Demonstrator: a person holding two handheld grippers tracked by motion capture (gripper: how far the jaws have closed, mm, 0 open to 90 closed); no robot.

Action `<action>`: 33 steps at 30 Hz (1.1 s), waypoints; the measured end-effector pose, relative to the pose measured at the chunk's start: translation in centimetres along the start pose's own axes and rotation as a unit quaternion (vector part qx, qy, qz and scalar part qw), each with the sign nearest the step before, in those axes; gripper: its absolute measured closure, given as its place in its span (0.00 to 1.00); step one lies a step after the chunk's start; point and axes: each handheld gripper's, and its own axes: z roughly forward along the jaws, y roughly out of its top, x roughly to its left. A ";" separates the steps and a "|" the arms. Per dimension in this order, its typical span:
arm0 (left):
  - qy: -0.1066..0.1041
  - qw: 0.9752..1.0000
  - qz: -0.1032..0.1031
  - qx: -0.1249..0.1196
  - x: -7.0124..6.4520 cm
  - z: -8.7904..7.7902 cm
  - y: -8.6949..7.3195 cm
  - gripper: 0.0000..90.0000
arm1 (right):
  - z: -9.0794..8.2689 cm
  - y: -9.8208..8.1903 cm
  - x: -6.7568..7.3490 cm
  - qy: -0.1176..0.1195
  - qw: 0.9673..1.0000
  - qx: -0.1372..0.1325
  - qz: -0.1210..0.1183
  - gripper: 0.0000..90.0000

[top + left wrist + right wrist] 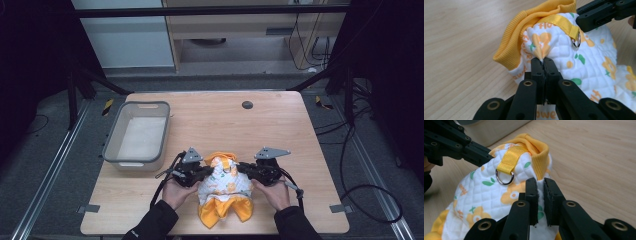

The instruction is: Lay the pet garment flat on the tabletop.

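On the surface (280,120), a garment (224,187) is held between both grippers, long axis toward the person. The left hand-held gripper (544,61) is clamped on a fold; the right hand-held gripper (541,182) seemingly pinches its opposite edge.

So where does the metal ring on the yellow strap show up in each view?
High view: too small to tell; the garment lies at the table's near edge, between both tongs.
Left gripper view: ring upper right of centre, under the yellow strap.
Right gripper view: ring left of centre, below the strap.
Shared landmark: the yellow ribbed collar.
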 end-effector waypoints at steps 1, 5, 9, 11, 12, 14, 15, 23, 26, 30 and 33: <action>0.000 1.000 0.000 0.000 0.0 0.0 0.0 0.98 | 0.0 0.0 0.0 0.000 1.000 0.000 0.000 0.92; 0.005 1.000 0.008 -0.024 -0.3 -1.5 0.8 0.98 | -0.8 0.6 0.3 0.003 1.000 -0.023 -0.004 0.92; 0.004 0.999 0.008 -0.038 -0.5 -2.4 1.4 0.98 | -1.5 1.3 0.8 0.004 0.999 -0.038 -0.013 0.92; 0.004 0.999 0.008 -0.042 -0.6 -2.6 1.6 0.98 | -2.0 1.7 1.1 0.002 0.999 -0.048 -0.017 0.92; 0.006 0.999 0.012 -0.047 -0.7 -3.0 1.9 0.98 | -2.2 1.9 1.2 0.001 0.998 -0.051 -0.019 0.92; 0.007 0.999 0.014 -0.052 -0.8 -3.3 2.2 0.98 | -2.3 2.1 1.2 -0.001 0.998 -0.053 -0.022 0.92; 0.010 0.998 0.018 -0.054 -0.8 -3.5 2.5 0.98 | -2.8 2.7 1.4 -0.002 0.998 -0.066 -0.023 0.92; 0.038 0.995 0.030 -0.083 -0.6 -4.6 4.6 0.98 | -3.4 4.5 1.9 -0.024 0.994 -0.101 -0.035 0.92; 0.057 0.993 0.031 -0.097 -0.2 -4.7 6.0 0.98 | -3.2 5.6 1.8 -0.045 0.990 -0.129 -0.034 0.92; 0.079 0.991 0.026 -0.110 0.5 -4.0 7.1 0.98 | -2.5 6.2 1.4 -0.066 0.986 -0.149 -0.023 0.92; 0.093 0.988 0.022 -0.124 1.1 -3.2 7.7 0.98 | -1.3 6.7 0.7 -0.099 0.981 -0.163 -0.017 0.91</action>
